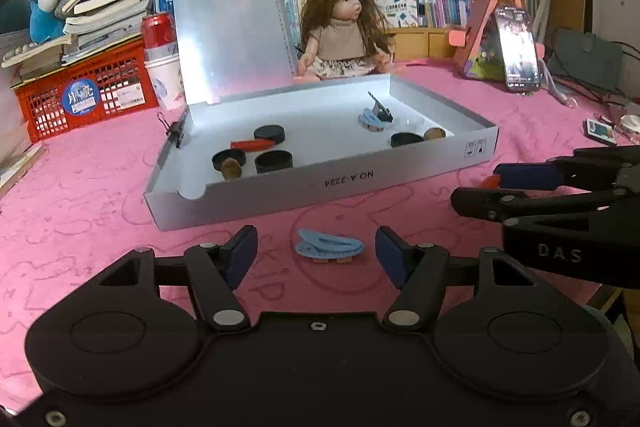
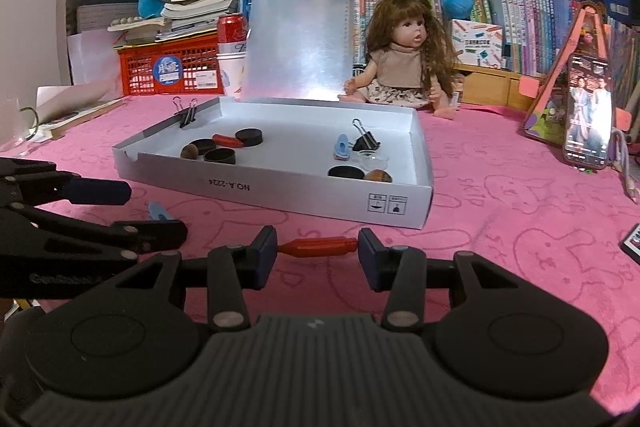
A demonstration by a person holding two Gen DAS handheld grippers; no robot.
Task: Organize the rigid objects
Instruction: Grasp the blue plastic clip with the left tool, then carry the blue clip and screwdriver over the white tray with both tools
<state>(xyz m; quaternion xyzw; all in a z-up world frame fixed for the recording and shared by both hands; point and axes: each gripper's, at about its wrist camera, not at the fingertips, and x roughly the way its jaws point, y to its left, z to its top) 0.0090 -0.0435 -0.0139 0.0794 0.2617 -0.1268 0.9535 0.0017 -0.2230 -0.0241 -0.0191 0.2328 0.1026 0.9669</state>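
While both units sit low over the pink cloth, left gripper (image 1: pixel 316 253) is spread wide, holding nothing; blue hair clip (image 1: pixel 329 247) lies flat on the cloth between its fingers, not touching either pad. Right gripper (image 2: pixel 317 251) brackets a red cylinder (image 2: pixel 318 247) lying sideways on the cloth; pads at or v. near both ends, real clamp vs. just beside: can't tell. In the left wrist view the right gripper enters from the right edge, red tip showing by its blue pad.

Beyond both, white tray box (image 1: pixel 320 183) w/ lid propped upright, "NO.A-2224" on the front wall. Inside left: black round caps (image 1: pixel 273 160), 2nd red cylinder (image 1: pixel 251 145), brown round piece (image 1: pixel 232 169). Inside right: 2nd blue clip (image 1: pixel 370 121) touching a black binder clip (image 2: pixel 366 141), another black cap, brown piece in the near corner. Binder clip (image 1: pixel 176 133) on the tray's left wall.

Behind: doll (image 1: pixel 340 27) seated, red crate (image 1: pixel 86 93), phone (image 1: pixel 518 49) on a stand at right.
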